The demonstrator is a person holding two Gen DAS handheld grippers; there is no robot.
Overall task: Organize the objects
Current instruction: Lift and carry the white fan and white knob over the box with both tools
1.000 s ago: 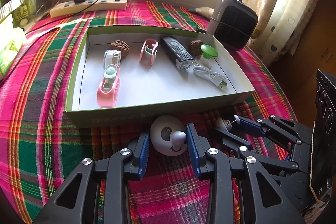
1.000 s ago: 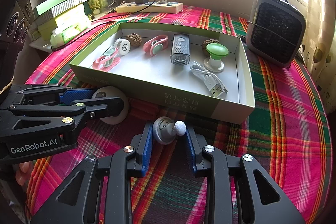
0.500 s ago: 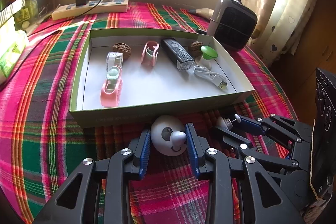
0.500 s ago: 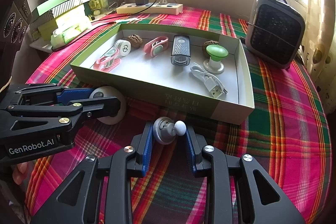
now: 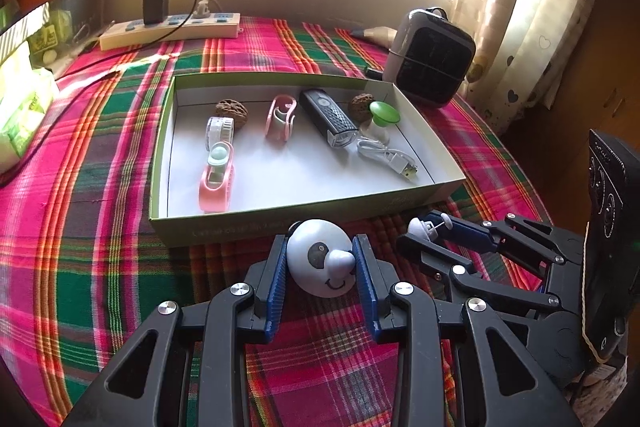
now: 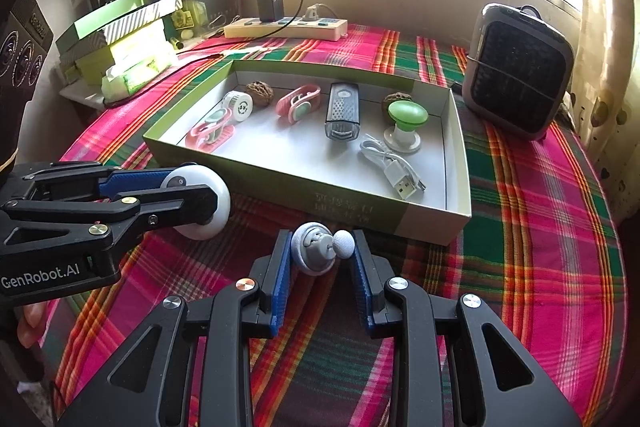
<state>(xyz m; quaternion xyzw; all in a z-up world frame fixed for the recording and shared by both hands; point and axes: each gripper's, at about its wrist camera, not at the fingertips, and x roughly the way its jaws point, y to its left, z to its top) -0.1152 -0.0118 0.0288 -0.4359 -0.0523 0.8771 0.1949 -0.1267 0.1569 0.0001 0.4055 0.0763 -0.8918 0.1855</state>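
My left gripper (image 5: 320, 263) is shut on a white round toy with a panda-like face (image 5: 322, 261), held just in front of the green box's near wall (image 5: 280, 223); it also shows in the right wrist view (image 6: 204, 203). My right gripper (image 6: 320, 255) is shut on a small grey and white ball-tipped gadget (image 6: 318, 253), also in front of the box (image 6: 360, 207). The right gripper shows in the left wrist view (image 5: 430, 229), to the right of the left one. The box holds pink clips (image 5: 216, 183), walnuts (image 5: 232, 109), a black light (image 5: 328, 119), a green-topped stand (image 5: 382, 119) and a white cable (image 5: 386, 157).
The plaid cloth (image 5: 80, 227) covers the table. A dark fan heater (image 6: 520, 67) stands at the back right. A power strip with a charger (image 6: 286, 27) lies at the back. Green boxes and tissue packs (image 6: 128, 59) are stacked at the left.
Both grippers have risen slightly with their objects and the view of the box has shifted a little; both grips are unchanged.
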